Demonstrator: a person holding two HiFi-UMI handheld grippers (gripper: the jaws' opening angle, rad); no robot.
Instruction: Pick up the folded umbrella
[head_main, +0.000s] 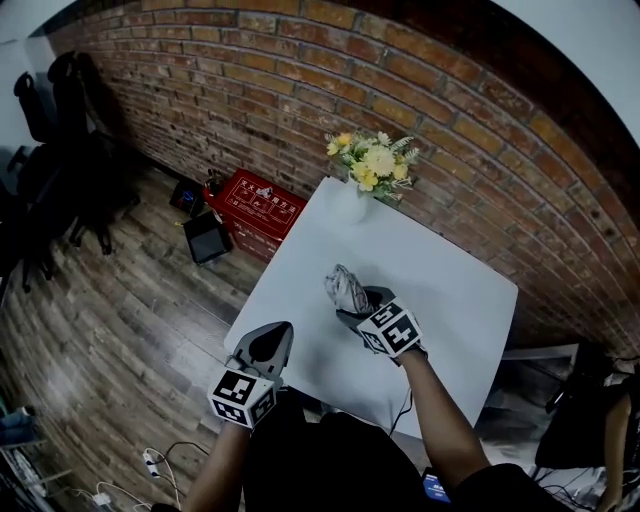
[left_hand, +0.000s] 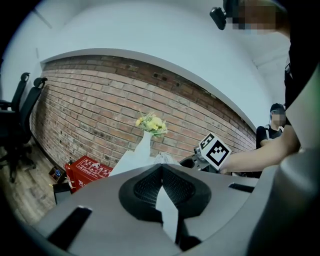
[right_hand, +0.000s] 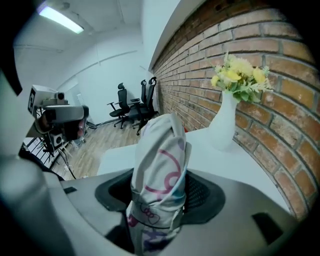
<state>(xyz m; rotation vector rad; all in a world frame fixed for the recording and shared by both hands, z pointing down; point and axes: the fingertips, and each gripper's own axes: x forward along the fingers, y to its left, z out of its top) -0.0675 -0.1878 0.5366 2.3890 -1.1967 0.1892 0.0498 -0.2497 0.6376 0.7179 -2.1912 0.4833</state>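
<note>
The folded umbrella (head_main: 345, 288), pale fabric with pink and blue print, stands upright between the jaws of my right gripper (head_main: 358, 305), lifted off the white table (head_main: 450, 270). In the right gripper view the umbrella (right_hand: 160, 165) fills the middle and both pads press on its sides, so my right gripper (right_hand: 159, 187) is shut on it. My left gripper (head_main: 272, 343) hovers at the table's near left edge, apart from the umbrella. In the left gripper view its jaws meet at the tips with nothing between them, so my left gripper (left_hand: 161, 175) is shut.
A white vase of yellow flowers (head_main: 365, 165) stands at the table's far edge by the brick wall. On the wooden floor to the left lie a red box (head_main: 258, 205) and a dark case (head_main: 207, 238). Black office chairs (head_main: 60, 140) stand further left.
</note>
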